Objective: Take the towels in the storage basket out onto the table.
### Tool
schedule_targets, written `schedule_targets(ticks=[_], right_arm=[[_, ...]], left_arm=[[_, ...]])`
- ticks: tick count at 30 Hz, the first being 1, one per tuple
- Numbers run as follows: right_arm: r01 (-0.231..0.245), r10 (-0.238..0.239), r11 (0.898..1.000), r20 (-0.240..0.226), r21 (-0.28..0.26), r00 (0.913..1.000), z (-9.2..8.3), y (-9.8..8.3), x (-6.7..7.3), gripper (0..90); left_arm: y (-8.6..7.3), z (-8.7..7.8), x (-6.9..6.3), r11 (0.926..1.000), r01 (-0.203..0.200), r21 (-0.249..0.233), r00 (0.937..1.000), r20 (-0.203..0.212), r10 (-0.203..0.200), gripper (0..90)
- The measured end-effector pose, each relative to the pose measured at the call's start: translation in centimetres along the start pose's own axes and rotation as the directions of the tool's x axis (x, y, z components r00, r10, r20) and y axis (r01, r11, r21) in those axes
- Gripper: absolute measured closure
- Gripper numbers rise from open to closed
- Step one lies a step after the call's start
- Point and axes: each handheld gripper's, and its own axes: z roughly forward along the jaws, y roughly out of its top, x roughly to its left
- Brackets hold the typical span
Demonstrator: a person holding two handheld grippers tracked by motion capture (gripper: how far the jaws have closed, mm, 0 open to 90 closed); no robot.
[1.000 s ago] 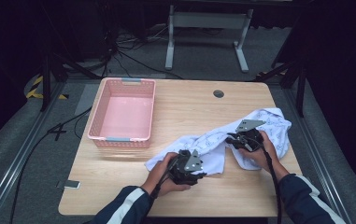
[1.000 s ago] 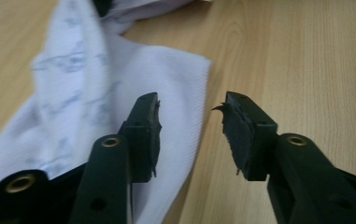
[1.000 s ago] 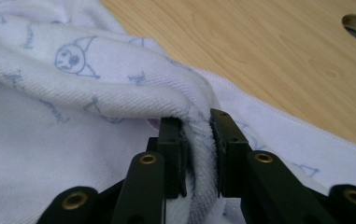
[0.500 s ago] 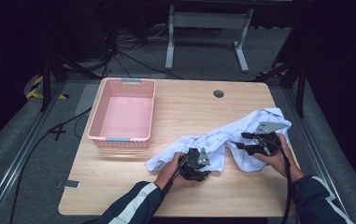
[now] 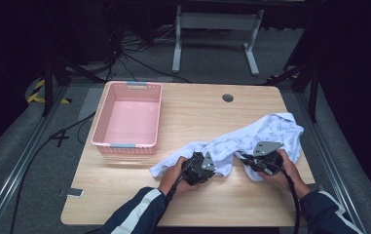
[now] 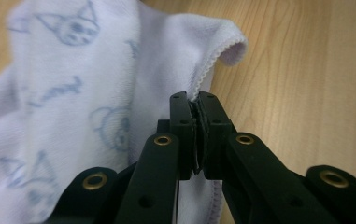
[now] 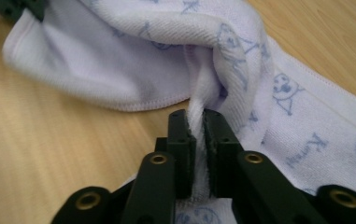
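I see the table with the pink basket at its left, nothing in it yet. The towel lies crumpled on the table's right half, well apart from the basket. My 2 grips look set: the left gripper has just been closing and pinches the hem; the right gripper has just been closing and clamps a bunched fold. I judge spreading, folding and binning are all left.

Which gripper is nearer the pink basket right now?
Left. The left gripper sits just right of the pink basket's near corner, shut on the towel. The right gripper grips the towel farther right, across the table.
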Motion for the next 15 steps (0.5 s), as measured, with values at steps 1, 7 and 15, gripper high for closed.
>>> schedule_targets(ticks=[1, 7, 15], right_arm=[[0.011, -0.012, 1.000, -0.020, -0.015, 0.9997, -0.8, 0.1, 0.0, 83.1], [-0.009, 0.007, 0.989, -0.018, -0.150, 0.9998, -6.1, 0.3, -0.8, 83.8], [-0.047, 0.026, 0.984, -0.121, -0.171, 0.9923, -8.9, -2.0, -1.1, 83.4]], left_arm=[[-0.2, -1.0, -0.1, 0.9999, -0.012, -0.009, 0.9999, -0.004, 0.012, 85.8], [-2.8, -7.8, -1.5, 0.9921, 0.005, -0.126, 0.9997, -0.023, -0.008, 85.8], [-6.0, -11.6, -4.0, 0.9810, 0.048, -0.188, 0.9987, 0.027, -0.044, 85.5]])
